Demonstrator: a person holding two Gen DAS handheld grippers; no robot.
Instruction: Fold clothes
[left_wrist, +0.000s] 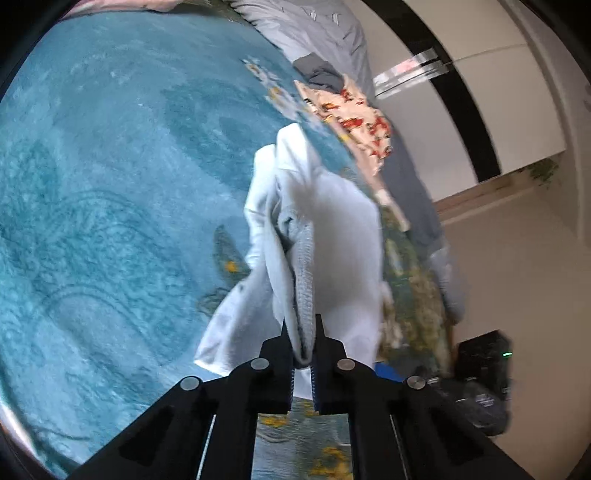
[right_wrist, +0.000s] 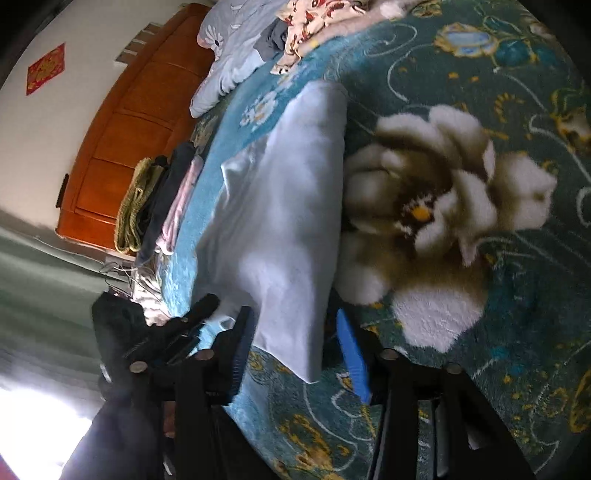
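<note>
The left gripper is clamped on a ribbed hem or cuff of the pale blue-white garment, its jaws drawn close with only the bunched cloth between them. From that pinch the garment runs away toward 12 o'clock, hanging in loose vertical folds above the teal blanket, so the long axis lies straight along the fingers. The right gripper stands with its jaws well apart, holding nothing; the near corner of the same garment lies between the blue pads, and its body stretches from there toward 12 o'clock across the flowered blanket. In my judgement the right hand is the one placed to take the next hold, since the free corner sits right at its fingertips. Motion blur smears both views, so I cannot tell which part of the garment is sleeve and which is body, or whether the cloth touches either right pad. A stack of folded clothes sits at 10 o'clock, and a heap of unfolded ones at 12 o'clock is cut off by the frame edge.
</note>
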